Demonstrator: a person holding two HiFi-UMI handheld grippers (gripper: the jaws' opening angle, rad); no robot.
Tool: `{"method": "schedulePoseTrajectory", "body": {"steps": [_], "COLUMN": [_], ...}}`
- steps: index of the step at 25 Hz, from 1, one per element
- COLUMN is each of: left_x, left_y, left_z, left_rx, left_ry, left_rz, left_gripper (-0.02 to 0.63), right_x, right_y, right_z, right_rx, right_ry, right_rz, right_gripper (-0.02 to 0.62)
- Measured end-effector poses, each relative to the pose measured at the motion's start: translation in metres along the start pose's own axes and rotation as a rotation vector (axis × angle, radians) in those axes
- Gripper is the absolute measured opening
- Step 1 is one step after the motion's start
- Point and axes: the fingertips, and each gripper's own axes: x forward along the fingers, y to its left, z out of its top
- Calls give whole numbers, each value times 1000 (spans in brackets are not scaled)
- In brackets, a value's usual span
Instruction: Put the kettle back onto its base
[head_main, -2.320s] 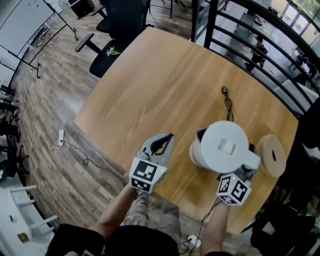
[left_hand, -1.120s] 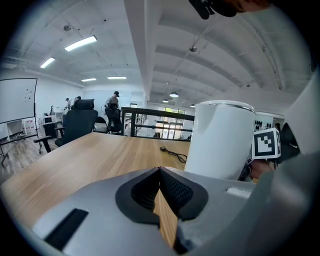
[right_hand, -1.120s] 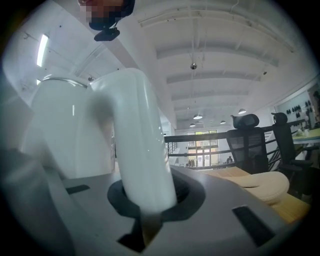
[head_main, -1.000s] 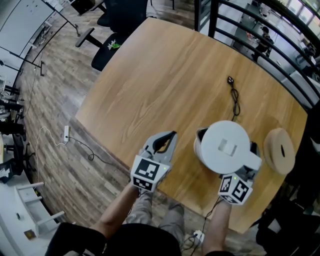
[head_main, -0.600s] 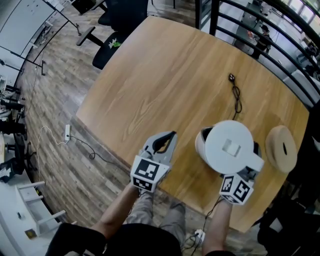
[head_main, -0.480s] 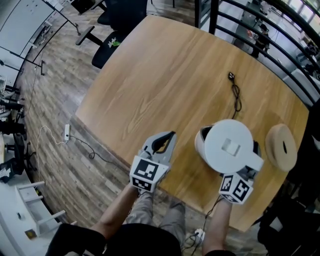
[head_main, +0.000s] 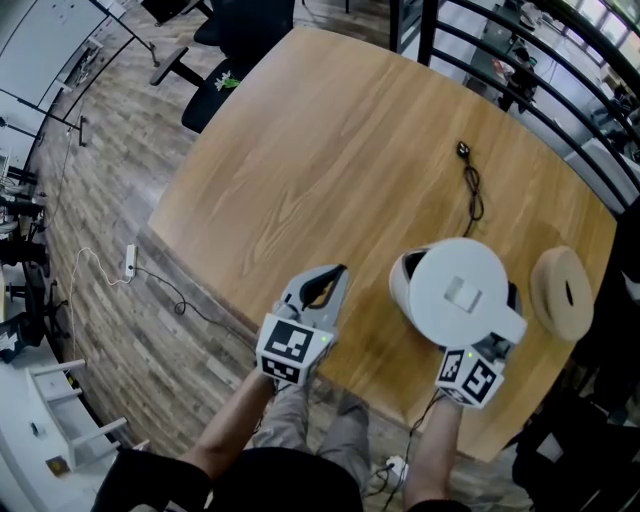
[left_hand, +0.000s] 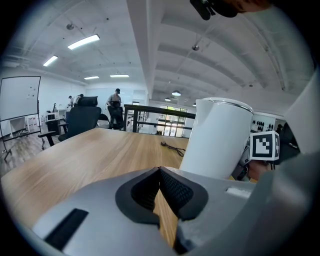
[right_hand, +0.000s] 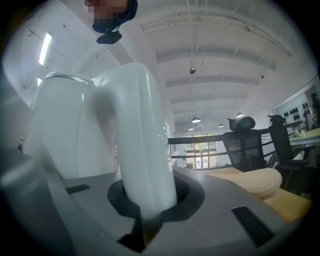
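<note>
The left gripper (head_main: 338, 272) points forward and slightly downward, its jaws pressed together with nothing between them, the left forearm (head_main: 232, 425) stretched out behind it. The right gripper (right_hand: 145, 202) lies level, jaws clamped on the kettle handle (right_hand: 142, 135), the right forearm (head_main: 432, 450) behind it

Kettle (head_main: 460, 292) at the table's (head_main: 300, 170) near right part, base (head_main: 562, 295) just to its right, cable (head_main: 470, 192) behind.

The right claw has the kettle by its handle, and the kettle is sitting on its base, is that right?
Not quite. The right claw does have the kettle by its handle, but the kettle is beside its base, not on it. The head view shows the base uncovered, to the kettle's right.
</note>
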Motion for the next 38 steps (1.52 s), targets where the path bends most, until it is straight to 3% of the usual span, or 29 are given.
{"method": "schedulePoseTrajectory", "body": {"steps": [15,25,38], "left_x": [-1,-7,-19], "left_y": [-3,1,0], "left_z": [-1,0,14], "left_rx": [9,16,39], "left_ry": [-1,-5,-28], "left_rz": [-26,-38,-78], "left_gripper": [3,2,2], "right_x": [-8,-16,-35], "right_y": [6,0,7], "right_z": [-1,-4,0], "right_rx": [15,-20,-32], "right_ry": [3,43,82], "right_rz": [-3,-62,-74], "right_gripper": [54,175,179]}}
